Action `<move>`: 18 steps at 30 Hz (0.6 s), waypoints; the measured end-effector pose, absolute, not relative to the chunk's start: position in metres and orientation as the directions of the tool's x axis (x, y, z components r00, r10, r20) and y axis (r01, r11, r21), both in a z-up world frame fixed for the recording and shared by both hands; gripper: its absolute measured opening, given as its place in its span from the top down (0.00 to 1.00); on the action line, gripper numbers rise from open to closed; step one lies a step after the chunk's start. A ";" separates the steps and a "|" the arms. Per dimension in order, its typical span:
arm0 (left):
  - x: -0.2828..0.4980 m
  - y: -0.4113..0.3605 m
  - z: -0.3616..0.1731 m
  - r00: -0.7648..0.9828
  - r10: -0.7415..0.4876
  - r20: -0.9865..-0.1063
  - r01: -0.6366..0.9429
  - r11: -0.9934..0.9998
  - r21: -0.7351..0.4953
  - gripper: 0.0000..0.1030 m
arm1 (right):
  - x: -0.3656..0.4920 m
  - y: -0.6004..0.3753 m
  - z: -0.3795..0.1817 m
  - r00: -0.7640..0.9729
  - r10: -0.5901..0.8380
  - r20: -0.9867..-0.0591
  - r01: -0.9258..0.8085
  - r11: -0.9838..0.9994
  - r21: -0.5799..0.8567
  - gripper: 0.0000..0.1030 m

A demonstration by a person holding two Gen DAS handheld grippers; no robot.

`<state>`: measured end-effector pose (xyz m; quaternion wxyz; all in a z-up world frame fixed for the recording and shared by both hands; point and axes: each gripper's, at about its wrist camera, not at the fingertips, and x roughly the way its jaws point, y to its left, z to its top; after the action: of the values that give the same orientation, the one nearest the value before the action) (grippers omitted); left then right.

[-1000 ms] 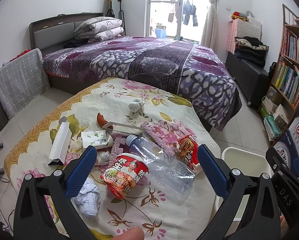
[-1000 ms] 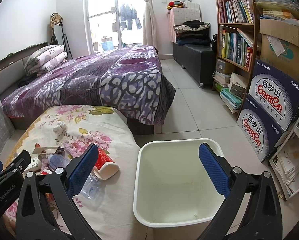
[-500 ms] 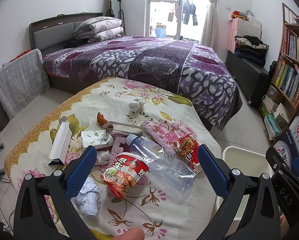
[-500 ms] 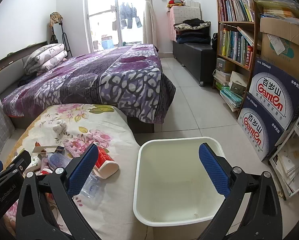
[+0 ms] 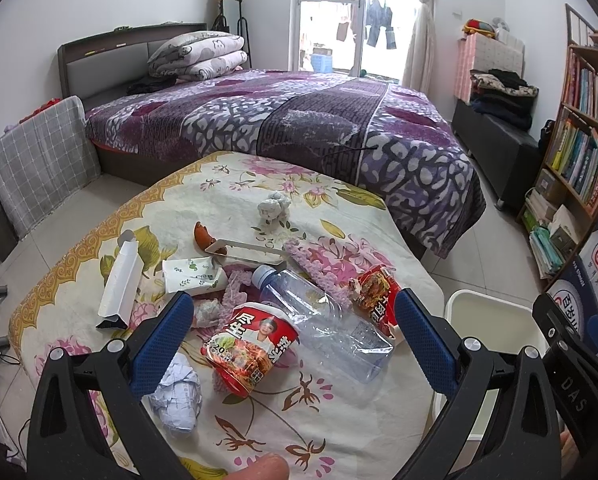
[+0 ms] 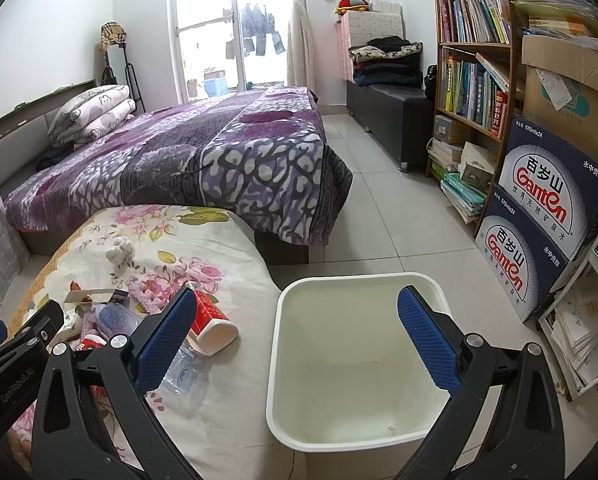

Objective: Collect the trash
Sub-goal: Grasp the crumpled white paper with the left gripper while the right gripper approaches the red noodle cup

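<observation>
Item 1: my left gripper, jaws spread wide and holding nothing, hovering over the floral-cloth table.

Item 2: trash on that cloth.
- red noodle cup, on its side, dead centre between my pads
- clear plastic bottle, lying touching the cup at its 2 o'clock
- second red cup, at the bottle's 1 o'clock, close to the table's right edge
- crumpled paper, at 8 o'clock
- tissue pack and white carton, at 10 o'clock
- small grey wad, at 12 o'clock, with bare cloth around it

Item 3: my right gripper, also spread and empty, above the white bin. The bin stands on the floor just beside the table's right edge, its mouth unobstructed. Bare floor tiles run from its 12 o'clock side between the bed and the bookshelf.
</observation>
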<state>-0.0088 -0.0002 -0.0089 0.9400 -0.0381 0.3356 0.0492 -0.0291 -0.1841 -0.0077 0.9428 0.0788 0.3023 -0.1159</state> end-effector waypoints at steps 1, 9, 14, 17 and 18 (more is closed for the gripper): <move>-0.009 0.000 -0.012 0.770 0.067 -0.635 -0.118 0.992 -0.038 0.05 | -0.029 -0.184 -0.007 0.790 -0.171 -0.589 0.266 0.961 0.078 0.07; -0.007 0.013 -0.026 0.724 0.098 -0.683 -0.151 0.988 -0.018 0.05 | -0.028 -0.177 -0.020 0.764 -0.132 -0.631 0.244 0.965 0.094 0.07; 0.001 0.034 -0.040 0.619 0.145 -0.772 -0.199 0.980 0.024 0.05 | -0.019 -0.167 -0.035 0.699 -0.041 -0.714 0.206 0.968 0.145 0.07; 0.007 0.055 -0.060 0.508 0.155 -0.847 -0.221 0.974 0.046 0.05 | -0.010 -0.162 -0.039 0.646 0.016 -0.763 0.182 0.968 0.174 0.07; 0.008 0.064 -0.068 0.470 0.146 -0.871 -0.229 0.973 0.039 0.06 | -0.009 -0.158 -0.044 0.626 0.040 -0.779 0.173 0.967 0.188 0.07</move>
<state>0.0080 0.0641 -0.0676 0.8563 -0.0414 0.5030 0.1094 -0.0089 -0.1579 -0.0437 0.8932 0.1233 0.4309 -0.0371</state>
